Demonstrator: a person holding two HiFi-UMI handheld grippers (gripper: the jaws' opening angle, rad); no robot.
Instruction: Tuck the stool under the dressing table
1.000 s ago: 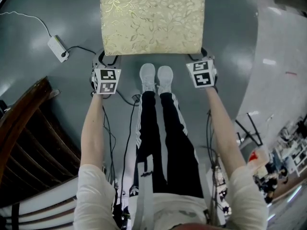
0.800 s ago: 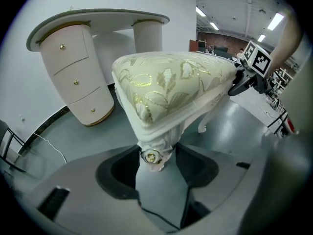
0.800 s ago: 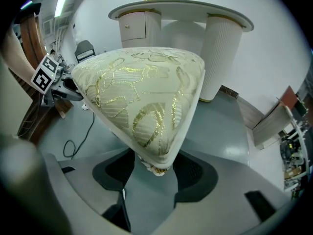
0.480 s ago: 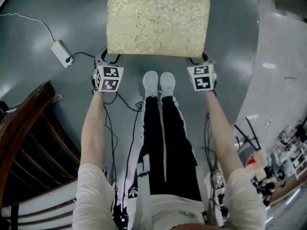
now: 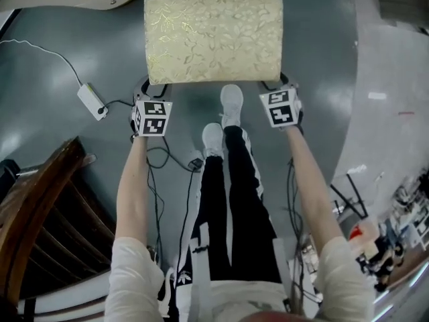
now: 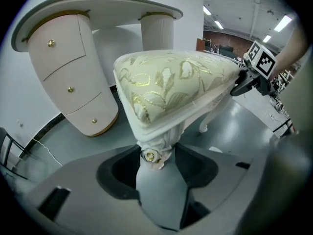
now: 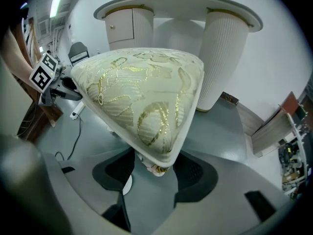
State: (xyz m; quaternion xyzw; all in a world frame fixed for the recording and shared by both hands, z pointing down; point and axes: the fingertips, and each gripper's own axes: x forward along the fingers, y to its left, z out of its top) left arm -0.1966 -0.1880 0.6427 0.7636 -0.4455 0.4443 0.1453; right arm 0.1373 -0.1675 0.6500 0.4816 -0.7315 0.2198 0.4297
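Head view: tools (image 5: pixel 153 86) (image 5: pixel 277 84) clamp stool (image 5: pixel 213 35) corners.

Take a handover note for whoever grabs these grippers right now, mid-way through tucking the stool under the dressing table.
Grips: left hand-held gripper shut on the stool at its near left leg; right hand-held gripper shut on the near right leg.
Stool: in front of the dressing table, not under it yet.
Done: both grips.
Left: move it in between the pedestals, then let go.
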